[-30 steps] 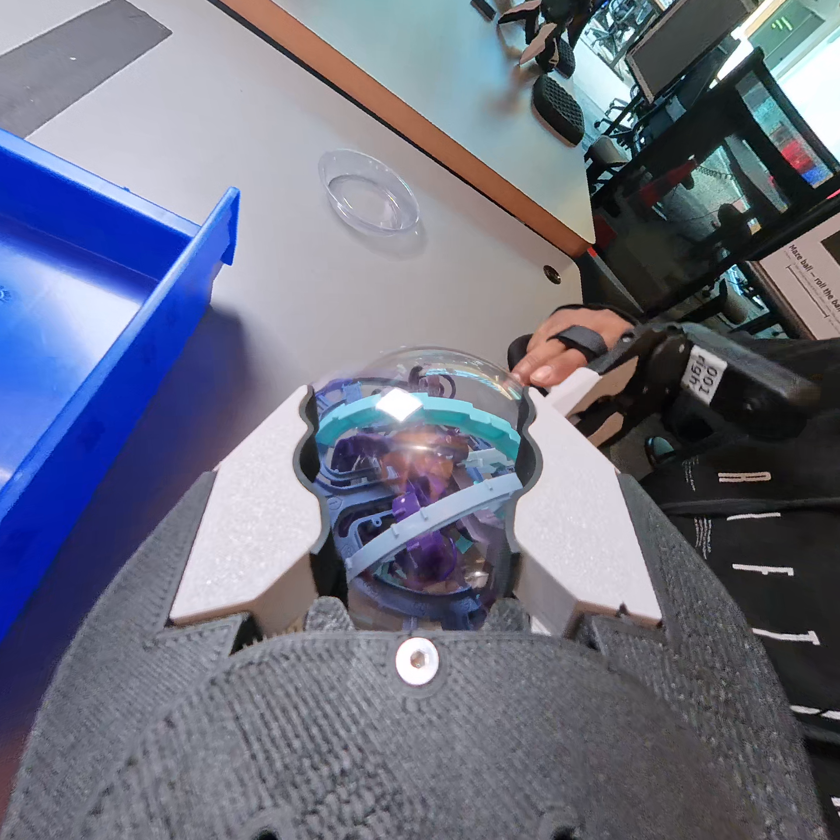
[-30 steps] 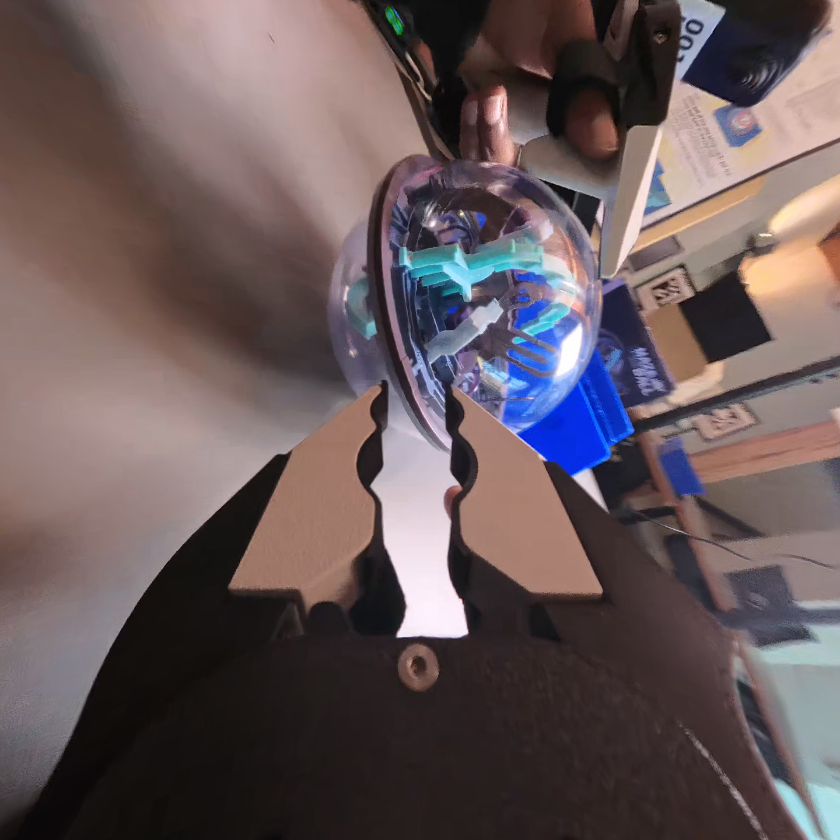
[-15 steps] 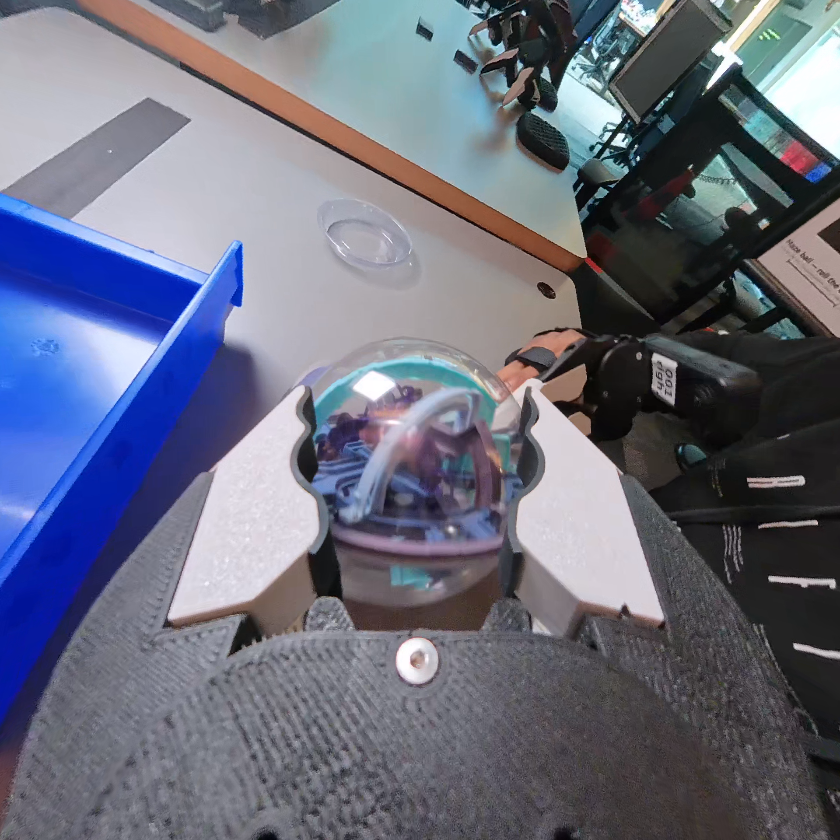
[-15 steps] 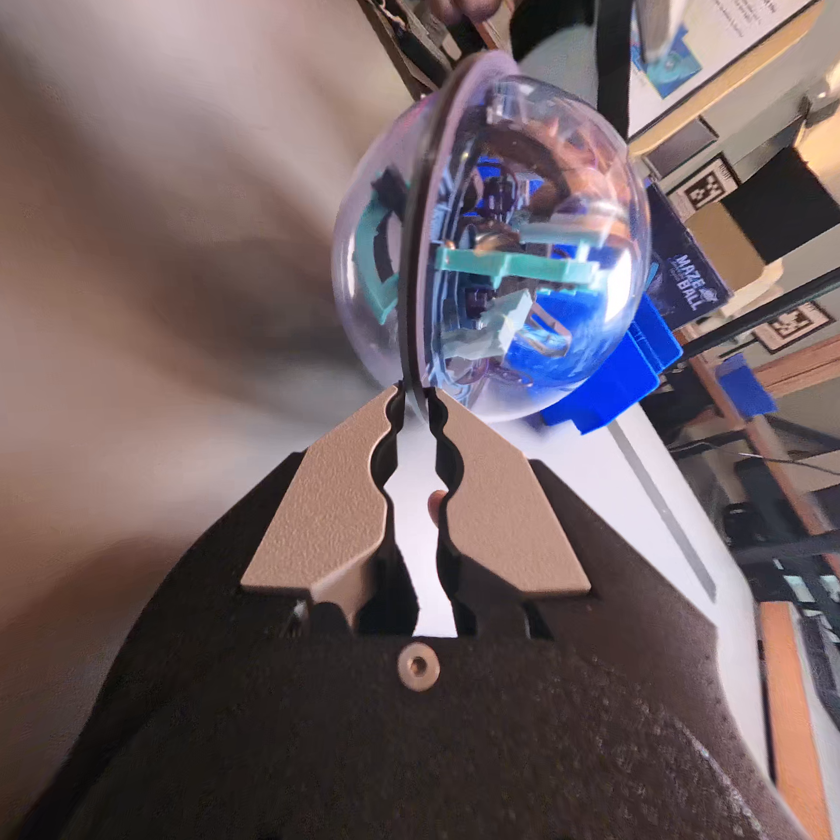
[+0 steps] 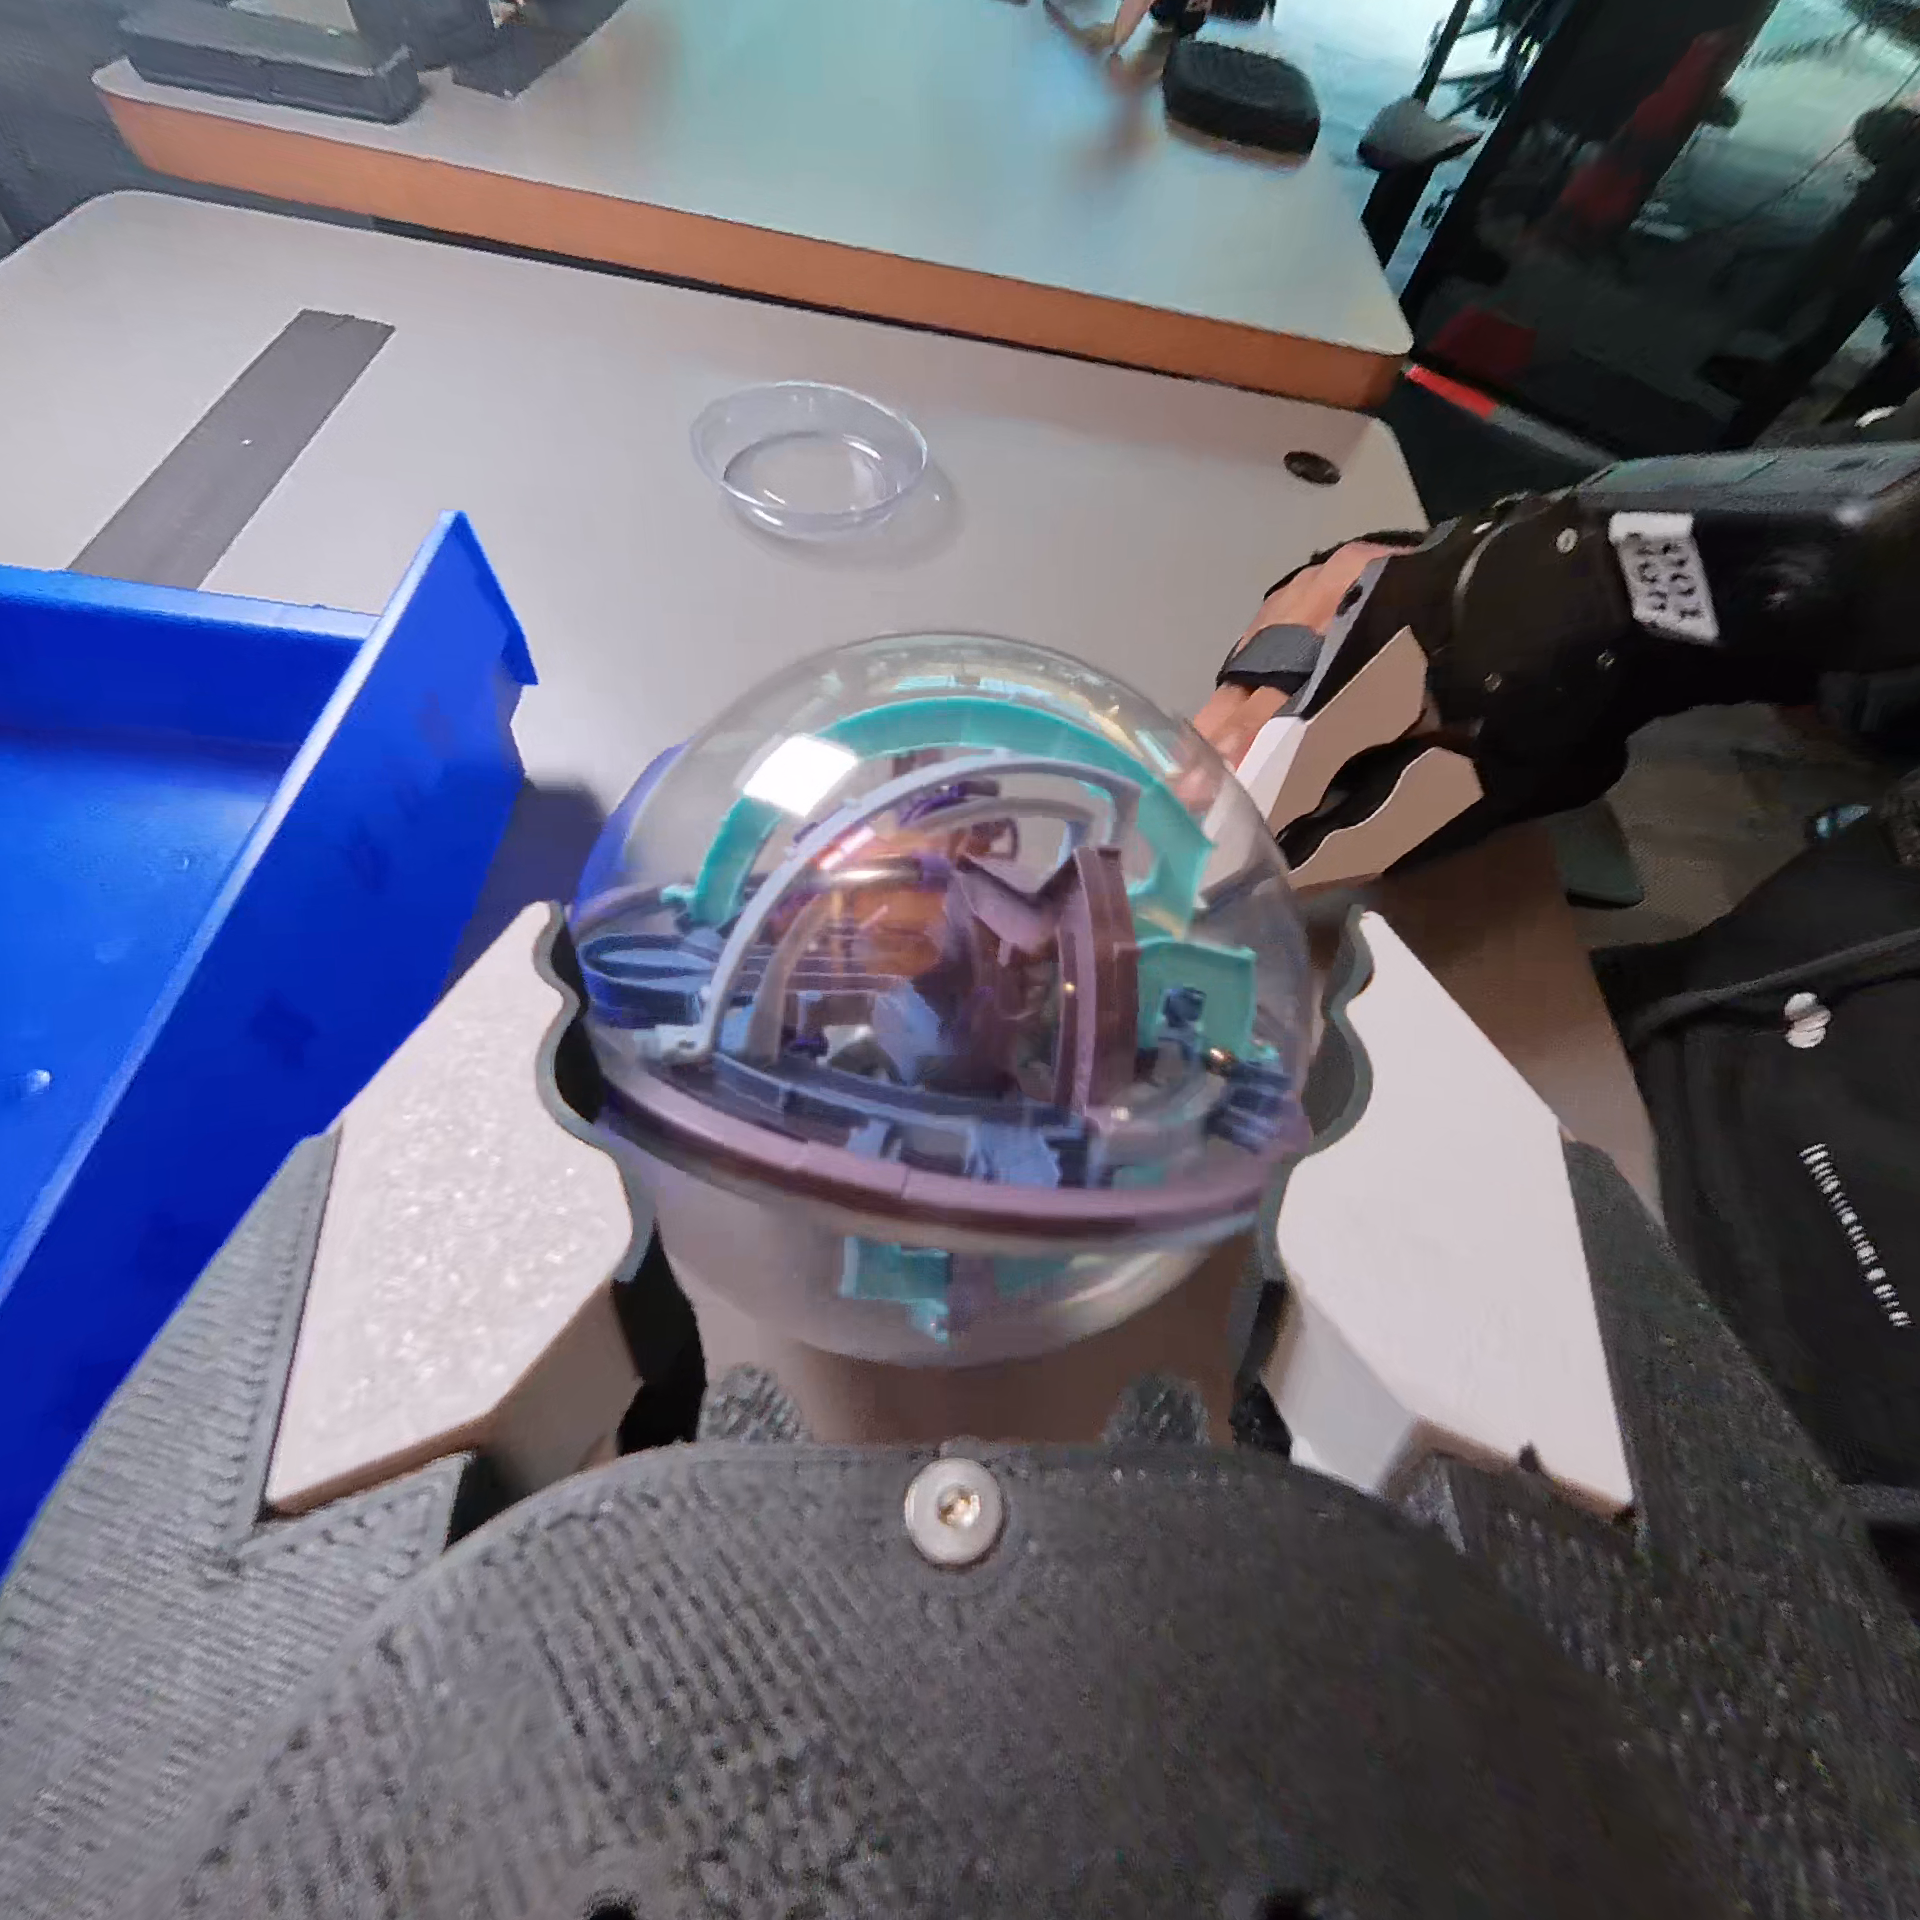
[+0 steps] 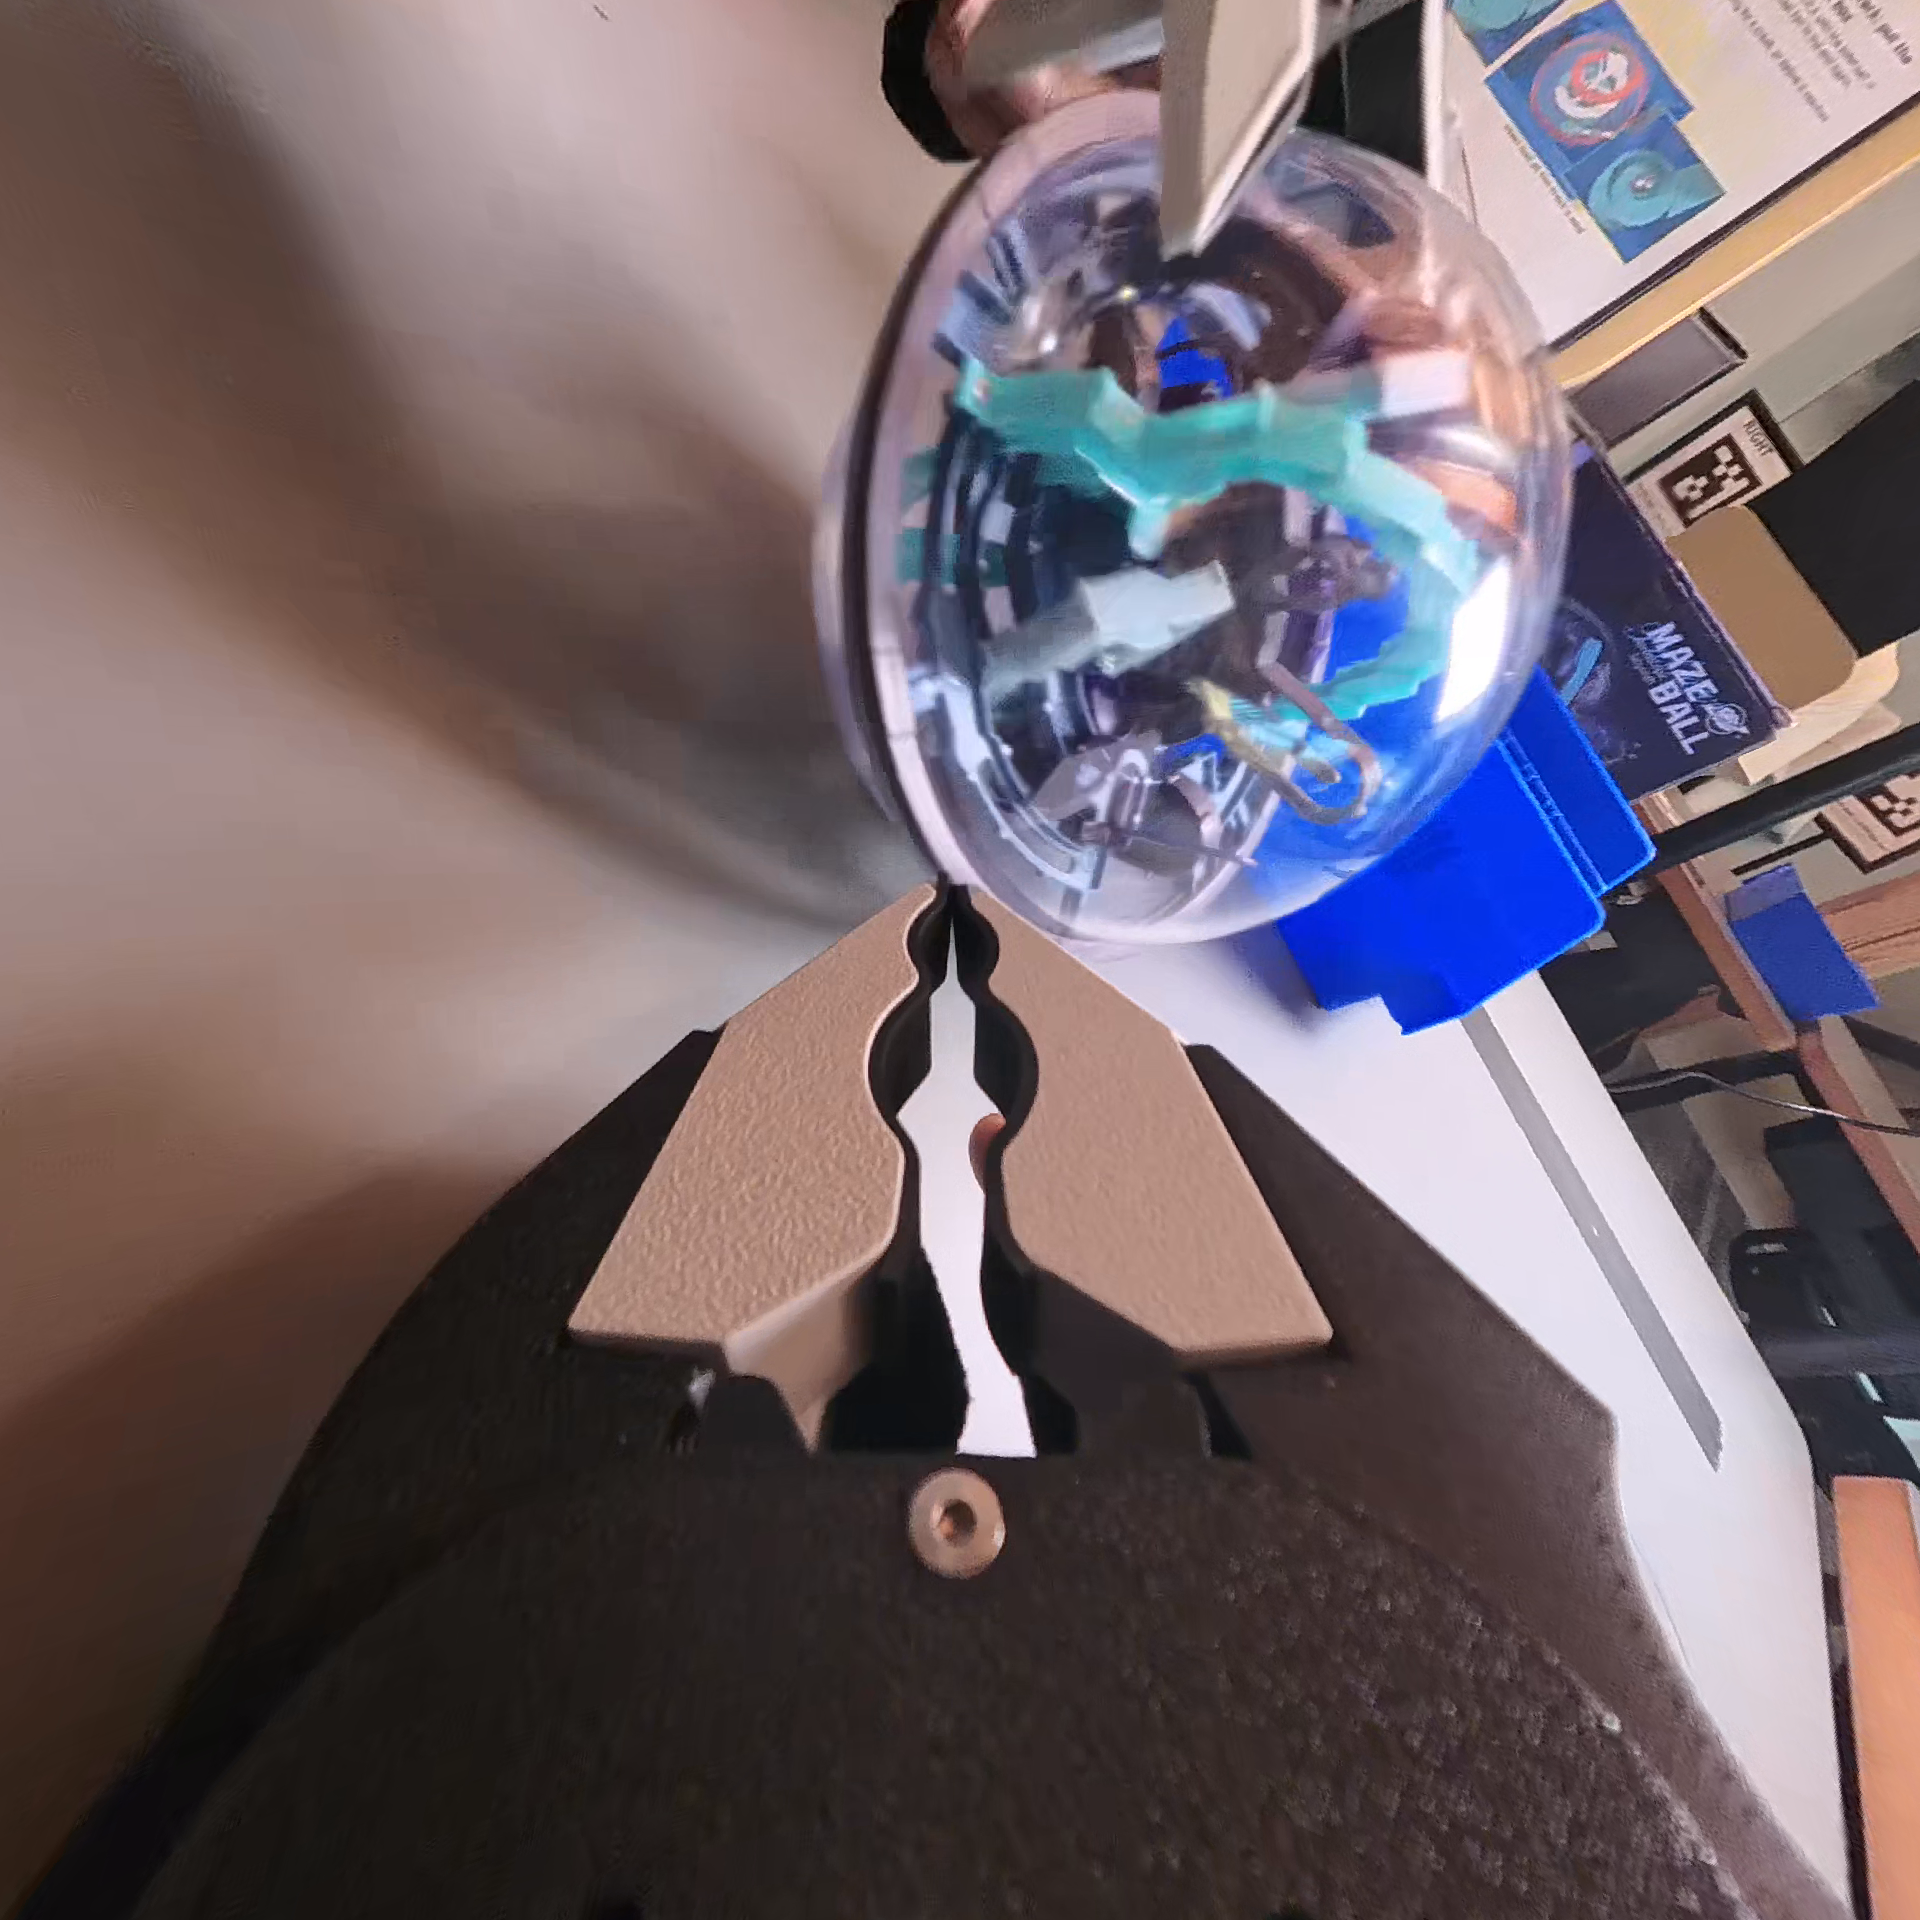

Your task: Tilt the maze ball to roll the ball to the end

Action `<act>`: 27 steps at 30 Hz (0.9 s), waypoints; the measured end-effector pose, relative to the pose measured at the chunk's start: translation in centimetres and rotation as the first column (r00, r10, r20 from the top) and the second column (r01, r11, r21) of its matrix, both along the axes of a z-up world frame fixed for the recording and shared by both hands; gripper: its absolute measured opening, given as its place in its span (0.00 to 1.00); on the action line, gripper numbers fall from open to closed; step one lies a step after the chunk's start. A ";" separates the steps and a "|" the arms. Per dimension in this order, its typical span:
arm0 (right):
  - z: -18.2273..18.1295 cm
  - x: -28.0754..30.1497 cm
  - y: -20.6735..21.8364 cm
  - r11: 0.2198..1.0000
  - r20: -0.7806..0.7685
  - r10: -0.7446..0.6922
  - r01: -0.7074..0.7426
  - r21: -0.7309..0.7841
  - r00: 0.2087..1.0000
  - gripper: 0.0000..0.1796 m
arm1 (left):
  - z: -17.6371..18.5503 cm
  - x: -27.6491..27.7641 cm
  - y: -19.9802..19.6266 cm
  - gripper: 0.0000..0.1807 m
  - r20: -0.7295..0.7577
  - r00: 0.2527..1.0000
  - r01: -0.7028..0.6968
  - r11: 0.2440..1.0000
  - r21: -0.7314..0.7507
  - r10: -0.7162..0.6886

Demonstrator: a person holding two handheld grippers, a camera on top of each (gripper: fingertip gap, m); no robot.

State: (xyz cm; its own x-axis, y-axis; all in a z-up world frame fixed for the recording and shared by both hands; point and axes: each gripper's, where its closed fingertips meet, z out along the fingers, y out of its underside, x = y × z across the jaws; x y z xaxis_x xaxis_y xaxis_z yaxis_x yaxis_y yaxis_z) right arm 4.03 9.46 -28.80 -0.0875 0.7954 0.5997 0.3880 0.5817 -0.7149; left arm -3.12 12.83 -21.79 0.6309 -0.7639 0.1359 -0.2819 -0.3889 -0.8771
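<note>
Table (image 5: 582, 416) fills my left wrist view, grey and broad, with a second table (image 5: 935, 156) butted against its far edge at twelve o'clock. Blue bin (image 5: 208, 883) sits at nine o'clock, its near corner just beside my left gripper (image 5: 951, 935). Between that gripper's two pale fingers (image 5: 457, 1195) I have the maze ball (image 5: 935, 987), a clear sphere with teal, grey and purple tracks inside; the fingers stand wide apart and press on it from either side at its dark equator band, which lies roughly level. I cannot pick out the small ball inside from either view. At two o'clock, beyond the sphere, my right gripper (image 5: 1278, 790) shows with a hand (image 5: 1288, 634) on its grip, its tips touching or just beside the sphere's far side. On the right wrist view the maze ball (image 6: 1184, 520) hangs at one o'clock, seam running nearly upright, and my right gripper (image 6: 951, 914) has its fingertips almost together, pinching at the thin rim of that seam at the sphere's lower edge; whether the rim is truly caught between them I cannot tell. Clear shallow dish (image 5: 808, 457) rests alone on the table at twelve o'clock, well apart from the sphere.
</note>
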 end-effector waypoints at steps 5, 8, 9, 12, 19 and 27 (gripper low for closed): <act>2.1 0.7 1.7 0.994 -0.071 -0.020 0.012 -0.110 0.997 0.05 | -0.2 0.9 0.1 0.76 0.011 1.000 0.006 1.000 -0.017 -0.006; 4.1 1.5 3.1 0.967 -0.086 0.012 -0.034 -0.254 0.996 0.16 | -0.2 1.3 0.3 0.75 -0.005 1.000 0.021 1.000 -0.014 -0.021; 4.7 1.8 3.4 0.957 -0.076 0.040 -0.060 -0.283 0.996 0.22 | -0.2 1.6 0.3 0.75 -0.016 0.999 0.030 0.999 -0.010 -0.031; 5.5 2.3 4.0 0.941 0.016 0.127 -0.115 -0.317 0.992 0.39 | -0.2 2.6 -0.1 0.75 -0.090 0.992 0.094 0.995 0.018 -0.092; 6.4 1.2 3.8 0.909 0.146 0.263 -0.194 -0.369 0.954 0.51 | -0.2 5.5 -1.3 0.74 -0.217 0.951 0.231 0.972 0.027 -0.220; 4.9 1.0 3.2 0.870 0.133 0.287 -0.200 -0.451 0.949 0.51 | 1.7 5.3 -1.9 0.76 -0.122 0.970 0.215 0.976 0.038 -0.209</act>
State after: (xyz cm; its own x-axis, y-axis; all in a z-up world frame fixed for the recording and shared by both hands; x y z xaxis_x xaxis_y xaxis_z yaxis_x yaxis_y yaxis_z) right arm 5.05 12.68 -23.95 -0.3893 0.9074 0.1585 0.4272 0.3303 -0.8416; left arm 2.22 10.97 -20.12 0.4633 -0.8857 0.0286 -0.4548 -0.2654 -0.8501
